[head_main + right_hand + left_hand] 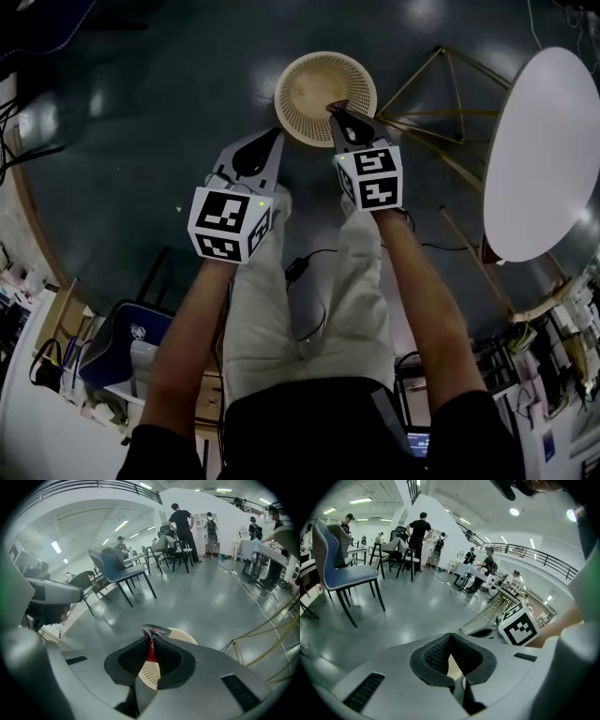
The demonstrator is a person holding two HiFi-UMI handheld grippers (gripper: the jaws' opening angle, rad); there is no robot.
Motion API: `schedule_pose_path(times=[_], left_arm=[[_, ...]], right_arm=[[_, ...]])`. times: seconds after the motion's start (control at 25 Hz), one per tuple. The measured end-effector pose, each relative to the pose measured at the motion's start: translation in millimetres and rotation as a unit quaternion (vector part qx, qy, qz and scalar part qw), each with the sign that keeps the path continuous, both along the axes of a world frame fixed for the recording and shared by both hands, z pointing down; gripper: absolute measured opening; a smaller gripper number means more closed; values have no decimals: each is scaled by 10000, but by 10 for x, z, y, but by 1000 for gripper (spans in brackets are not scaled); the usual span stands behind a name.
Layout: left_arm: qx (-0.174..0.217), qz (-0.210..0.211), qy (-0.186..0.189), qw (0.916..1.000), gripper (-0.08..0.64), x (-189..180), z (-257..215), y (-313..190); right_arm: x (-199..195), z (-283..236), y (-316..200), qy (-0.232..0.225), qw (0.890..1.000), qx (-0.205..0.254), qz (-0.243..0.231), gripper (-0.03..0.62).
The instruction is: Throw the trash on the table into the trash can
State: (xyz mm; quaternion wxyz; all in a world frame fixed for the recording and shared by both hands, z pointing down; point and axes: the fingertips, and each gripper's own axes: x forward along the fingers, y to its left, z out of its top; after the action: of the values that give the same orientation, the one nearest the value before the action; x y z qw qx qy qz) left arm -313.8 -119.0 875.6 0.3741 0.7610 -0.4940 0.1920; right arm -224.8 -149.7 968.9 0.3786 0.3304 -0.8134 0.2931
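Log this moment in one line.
right gripper: shut on wrapper | wrapper: above trash can rim | left gripper: shut, empty

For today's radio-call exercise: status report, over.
Right gripper shut on wrapper, over trash can. Left gripper shut, empty. Nothing between wrapper and can.

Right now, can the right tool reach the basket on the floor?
Likely yes: the right tool, pinching a red wrapper, hangs over the rim of the basket, with nothing in between.
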Motion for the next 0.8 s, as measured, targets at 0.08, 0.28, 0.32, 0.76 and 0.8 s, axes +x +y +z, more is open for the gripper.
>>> schedule_pose_path(times=[0.08,0.28,0.32,0.76,0.8], left_arm=[[-70,61,-4,10000,12,22,138,31],[-217,40,-19,9998,12,6,320,111],[-233,41,-23,9997,12,-3,337,121],[-327,-70,-79,9994,12,-201,441,142],[-327,-93,-87,9994,12,-224,451,131]], right_arm=[[6,241,17,68,9999,-125,-78,51],[62,742,59,258,9985,-426,-226,51],[78,819,61,321,9981,-456,-261,52],[152,1210,109,668,9948,-588,-497,90],[137,1219,109,665,9946,-597,-523,108]])
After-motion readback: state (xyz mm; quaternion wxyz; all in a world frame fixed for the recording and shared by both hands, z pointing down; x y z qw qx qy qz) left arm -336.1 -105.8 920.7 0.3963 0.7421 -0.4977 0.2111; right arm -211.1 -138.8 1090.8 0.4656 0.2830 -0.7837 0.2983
